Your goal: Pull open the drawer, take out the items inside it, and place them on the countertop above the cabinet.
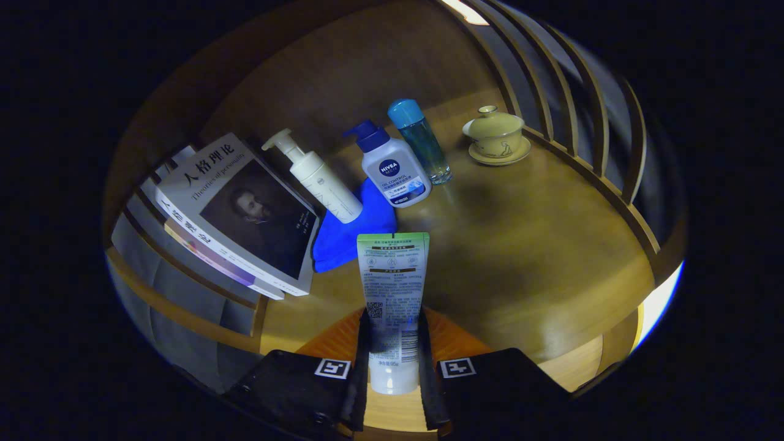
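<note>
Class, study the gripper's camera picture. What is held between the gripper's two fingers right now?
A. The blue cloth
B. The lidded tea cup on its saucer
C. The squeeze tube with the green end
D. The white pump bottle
C. Both fingers of the gripper press on the sides of the squeeze tube, while the white pump bottle, lidded tea cup and blue cloth rest on the countertop beyond it.

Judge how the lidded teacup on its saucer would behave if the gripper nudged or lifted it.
The teacup looks like glazed ceramic, so probably fragile and slippery. Its lid and saucer seem to be loose pieces, so a push may shift or rattle them. The gripper is shut on a tube, well short of it.
</note>
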The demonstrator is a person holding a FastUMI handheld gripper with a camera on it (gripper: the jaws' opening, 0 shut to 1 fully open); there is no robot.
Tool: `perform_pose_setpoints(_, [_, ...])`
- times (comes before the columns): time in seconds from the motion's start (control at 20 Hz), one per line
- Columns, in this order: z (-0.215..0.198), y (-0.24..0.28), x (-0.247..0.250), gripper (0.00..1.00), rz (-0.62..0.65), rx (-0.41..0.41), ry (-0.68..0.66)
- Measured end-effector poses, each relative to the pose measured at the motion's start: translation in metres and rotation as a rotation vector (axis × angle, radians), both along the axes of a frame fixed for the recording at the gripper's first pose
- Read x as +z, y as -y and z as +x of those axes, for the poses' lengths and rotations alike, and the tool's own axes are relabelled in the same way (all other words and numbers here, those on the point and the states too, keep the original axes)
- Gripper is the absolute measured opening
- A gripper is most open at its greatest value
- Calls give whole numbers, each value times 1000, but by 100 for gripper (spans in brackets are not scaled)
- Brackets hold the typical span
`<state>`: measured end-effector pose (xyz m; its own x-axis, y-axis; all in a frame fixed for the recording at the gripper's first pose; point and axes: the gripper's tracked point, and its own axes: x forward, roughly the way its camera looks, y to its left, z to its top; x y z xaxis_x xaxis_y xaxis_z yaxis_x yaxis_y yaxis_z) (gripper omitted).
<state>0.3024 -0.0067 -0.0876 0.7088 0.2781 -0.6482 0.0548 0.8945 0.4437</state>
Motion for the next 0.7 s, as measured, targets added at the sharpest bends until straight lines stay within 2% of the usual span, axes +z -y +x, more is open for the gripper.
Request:
perform_pose_setpoints(0.15, [9,-7,-3,39,2,4,-4])
perform_pose_setpoints(0.4, [11,-4,3,50,-77,25,41])
perform_pose_setpoints(0.55, [13,-2,20,74,-69,18,111])
perform_pose_setpoints(0.7, [1,8,45,98,-129,19,213])
